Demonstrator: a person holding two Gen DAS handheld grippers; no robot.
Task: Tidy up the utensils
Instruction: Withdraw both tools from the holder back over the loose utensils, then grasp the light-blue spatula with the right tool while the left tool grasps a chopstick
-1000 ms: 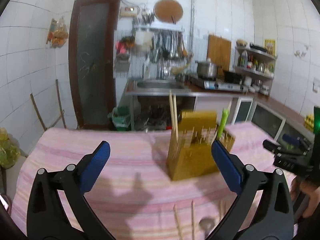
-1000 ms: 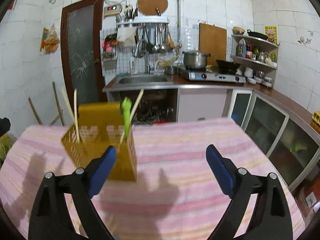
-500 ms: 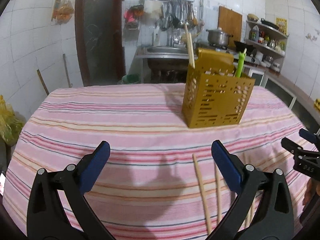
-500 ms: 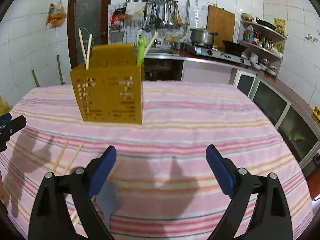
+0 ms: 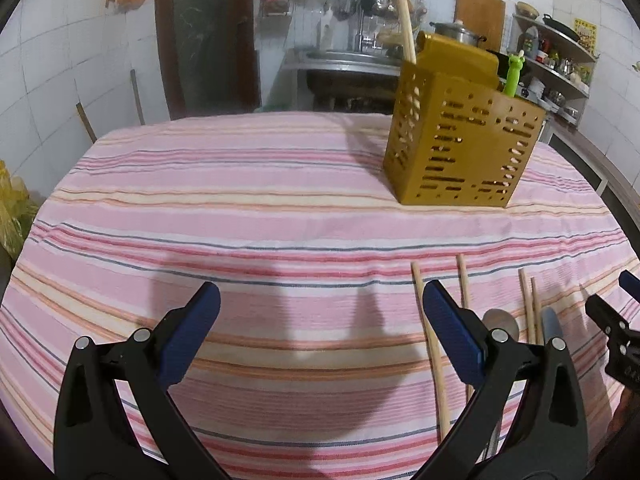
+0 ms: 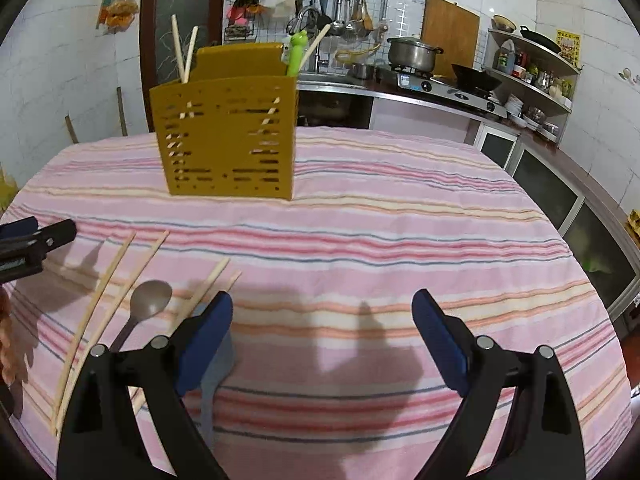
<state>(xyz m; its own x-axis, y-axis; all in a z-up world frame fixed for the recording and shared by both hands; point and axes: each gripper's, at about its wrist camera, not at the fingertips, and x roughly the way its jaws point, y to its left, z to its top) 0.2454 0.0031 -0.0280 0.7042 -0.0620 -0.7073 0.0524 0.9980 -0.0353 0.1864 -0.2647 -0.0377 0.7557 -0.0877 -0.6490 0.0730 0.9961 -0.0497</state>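
Note:
A mustard-yellow slotted utensil holder stands on the striped cloth, with chopsticks and a green-handled utensil sticking out. Loose wooden chopsticks, a metal spoon and a grey-blue spatula lie on the cloth nearer to me. My left gripper hangs open above the cloth, left of the chopsticks. My right gripper is open too, its left finger over the spatula. Nothing is between either pair of fingers.
The table wears a pink striped cloth. Behind it runs a kitchen counter with a sink, a gas stove with a pot, shelves of jars and a dark door. A yellow bag sits at the table's left.
Both grippers have sunk and tipped down toward the cloth. The loose chopsticks, spoon and spatula have come into view near the fingers. Both stay open.

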